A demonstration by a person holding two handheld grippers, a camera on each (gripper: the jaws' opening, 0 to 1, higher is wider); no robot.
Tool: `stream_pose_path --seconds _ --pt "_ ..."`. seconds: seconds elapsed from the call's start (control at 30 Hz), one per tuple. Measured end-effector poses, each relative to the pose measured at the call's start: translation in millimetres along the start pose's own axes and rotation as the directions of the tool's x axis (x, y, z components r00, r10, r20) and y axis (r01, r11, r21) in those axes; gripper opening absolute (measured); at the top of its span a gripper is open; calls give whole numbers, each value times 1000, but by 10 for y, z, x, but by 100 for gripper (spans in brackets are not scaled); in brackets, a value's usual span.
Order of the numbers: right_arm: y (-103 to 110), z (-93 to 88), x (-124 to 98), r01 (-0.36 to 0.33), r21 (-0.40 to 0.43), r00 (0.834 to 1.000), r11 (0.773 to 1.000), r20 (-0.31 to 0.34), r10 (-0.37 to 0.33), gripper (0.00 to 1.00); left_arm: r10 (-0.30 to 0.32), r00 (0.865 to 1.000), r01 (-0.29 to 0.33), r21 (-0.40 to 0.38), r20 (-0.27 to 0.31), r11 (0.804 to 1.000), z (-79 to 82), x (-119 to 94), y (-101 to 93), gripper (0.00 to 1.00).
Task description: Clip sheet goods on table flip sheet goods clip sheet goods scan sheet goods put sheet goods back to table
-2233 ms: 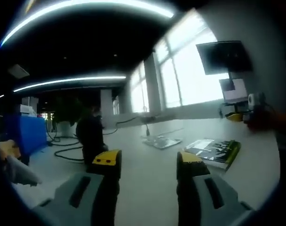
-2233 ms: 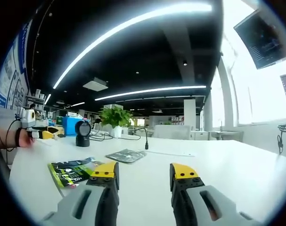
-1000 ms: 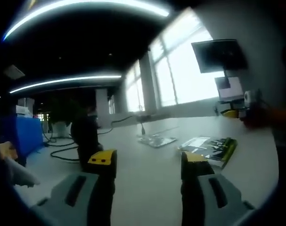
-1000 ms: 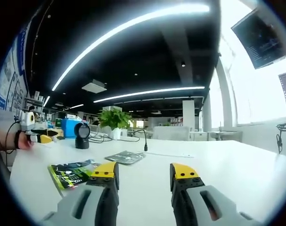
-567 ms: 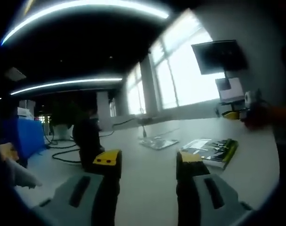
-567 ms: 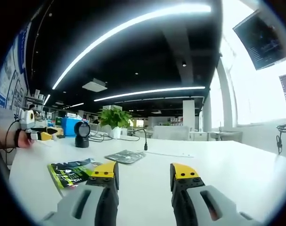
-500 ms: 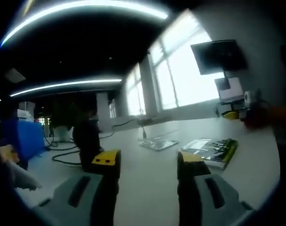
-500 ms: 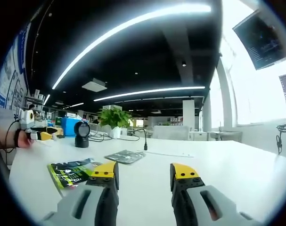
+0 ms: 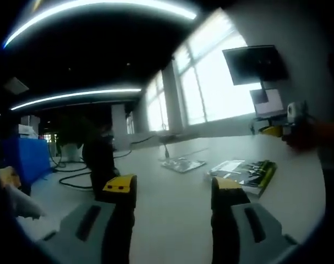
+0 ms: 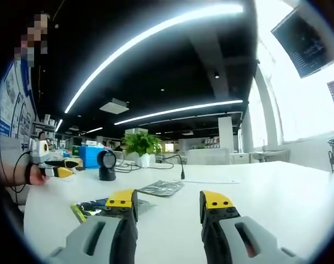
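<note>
Sheet goods (image 9: 245,172), a green-edged packet, lie flat on my white table (image 9: 172,203), ahead-right of my left tongs (image 9: 173,190) and ahead-left of my right tongs (image 10: 169,202). Both tongs are spread, holding nothing. Bare tabletop surrounds them; bright windows (image 9: 222,88) stand beyond.

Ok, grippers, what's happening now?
Left gripper open, right gripper open, both empty. Green-black flat packet lying on white table, unclipped. Nothing blocking.
</note>
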State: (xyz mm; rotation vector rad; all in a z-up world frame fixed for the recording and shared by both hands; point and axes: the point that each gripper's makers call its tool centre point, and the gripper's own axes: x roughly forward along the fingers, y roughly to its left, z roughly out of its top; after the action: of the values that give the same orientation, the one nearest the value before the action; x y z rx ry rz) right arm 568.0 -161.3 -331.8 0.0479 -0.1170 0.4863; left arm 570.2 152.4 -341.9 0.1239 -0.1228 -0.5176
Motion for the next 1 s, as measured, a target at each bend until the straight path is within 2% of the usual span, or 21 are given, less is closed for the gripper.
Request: stream_pose_path --seconds 0.3,0.43,0.57,0.7,0.8,0.93,1.0 --pt "615 173 118 -76 -90 997 993 -8 76 43 5 1000 -5 24 -14 1000 -15 12 -4 51" --pt "933 133 176 -165 -159 986 973 -63 157 44 20 1000 -21 4 9 1000 27 -2 50 51" --pt "1094 109 230 -200 -190 979 961 -74 189 44 23 1000 -23 -13 11 1000 28 1 57 50" --pt "1165 72 274 -222 -207 974 953 -88 208 44 23 1000 -23 -6 5 1000 17 2 51 50" --pt "1274 5 290 -272 -247 961 930 -118 250 45 31 999 -31 -7 9 1000 25 -3 69 50" --pt "1327 -133 300 -321 -345 945 882 -178 275 44 29 1000 -29 -12 9 999 22 -3 72 49" --pt "1397 -195 304 -352 -366 933 862 -204 295 44 23 1000 -23 -7 9 1000 21 1 54 48"
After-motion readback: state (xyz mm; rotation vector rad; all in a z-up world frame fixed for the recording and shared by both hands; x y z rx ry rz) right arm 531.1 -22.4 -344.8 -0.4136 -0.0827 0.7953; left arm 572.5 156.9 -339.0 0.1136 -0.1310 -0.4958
